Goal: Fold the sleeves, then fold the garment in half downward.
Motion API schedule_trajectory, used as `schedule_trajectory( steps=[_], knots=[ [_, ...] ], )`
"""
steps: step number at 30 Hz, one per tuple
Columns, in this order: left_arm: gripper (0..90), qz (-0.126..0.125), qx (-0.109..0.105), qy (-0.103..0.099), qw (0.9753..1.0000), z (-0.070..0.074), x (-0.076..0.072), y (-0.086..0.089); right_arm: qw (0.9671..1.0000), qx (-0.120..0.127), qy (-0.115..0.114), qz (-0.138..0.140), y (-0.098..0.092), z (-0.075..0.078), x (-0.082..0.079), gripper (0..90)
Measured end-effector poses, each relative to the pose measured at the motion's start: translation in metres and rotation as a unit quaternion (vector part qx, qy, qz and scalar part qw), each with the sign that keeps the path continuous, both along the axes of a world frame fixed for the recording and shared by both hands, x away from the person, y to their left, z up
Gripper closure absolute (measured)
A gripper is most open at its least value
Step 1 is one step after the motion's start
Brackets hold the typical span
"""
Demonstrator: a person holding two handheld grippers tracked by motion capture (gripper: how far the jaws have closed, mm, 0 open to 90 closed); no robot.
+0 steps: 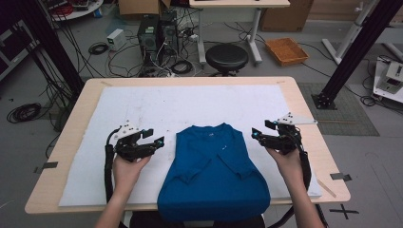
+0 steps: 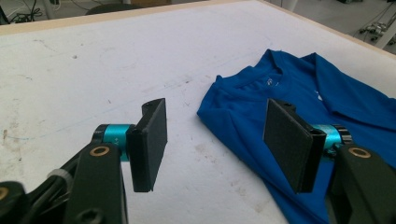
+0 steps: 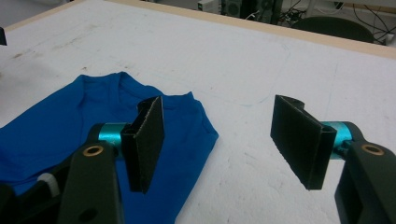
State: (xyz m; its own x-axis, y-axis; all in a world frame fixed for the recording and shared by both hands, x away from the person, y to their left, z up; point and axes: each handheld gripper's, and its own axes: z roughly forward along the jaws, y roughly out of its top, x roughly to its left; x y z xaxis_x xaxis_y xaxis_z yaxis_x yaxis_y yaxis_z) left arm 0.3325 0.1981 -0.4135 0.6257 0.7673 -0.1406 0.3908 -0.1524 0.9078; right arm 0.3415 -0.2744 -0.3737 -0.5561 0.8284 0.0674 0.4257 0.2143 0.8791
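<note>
Item: shirt (image 1: 214, 166), sleeves folded in, on desk (image 1: 66, 142). Your left gripper (image 1: 159, 140) and right gripper (image 1: 256, 134) flanked it, jaws apart, empty. Next, likely: grip shoulders, fold lengthwise.

no legible text, label or number anywhere

- Your blue T-shirt (image 1: 214, 166) lies flat on the white pad, collar toward the far edge.
- Its sleeves are folded inward across the front.
- Its hem hangs over the near edge.
</note>
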Motion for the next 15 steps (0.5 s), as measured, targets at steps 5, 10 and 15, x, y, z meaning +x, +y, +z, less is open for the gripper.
schedule_trajectory(
  steps=[5, 10, 15],
  knots=[
    [40.0, 0.001, 0.001, 0.002, 1.0000, -0.0001, -0.0003, -0.0011, 1.0000, 0.001, 0.001, -0.004, -0.0025, 0.0001, 0.0002, 34.9],
    [40.0, 0.000, 0.001, 0.005, 1.0000, 0.0000, 0.0003, -0.0017, 1.0000, 0.003, 0.003, -0.007, -0.0046, -0.0006, 0.0017, 35.0],
    [40.1, -0.004, -0.002, 0.009, 1.0000, -0.0010, 0.0018, -0.0062, 0.9999, -0.002, 0.007, -0.010, -0.0033, -0.0046, 0.0066, 36.8]
  ],
)
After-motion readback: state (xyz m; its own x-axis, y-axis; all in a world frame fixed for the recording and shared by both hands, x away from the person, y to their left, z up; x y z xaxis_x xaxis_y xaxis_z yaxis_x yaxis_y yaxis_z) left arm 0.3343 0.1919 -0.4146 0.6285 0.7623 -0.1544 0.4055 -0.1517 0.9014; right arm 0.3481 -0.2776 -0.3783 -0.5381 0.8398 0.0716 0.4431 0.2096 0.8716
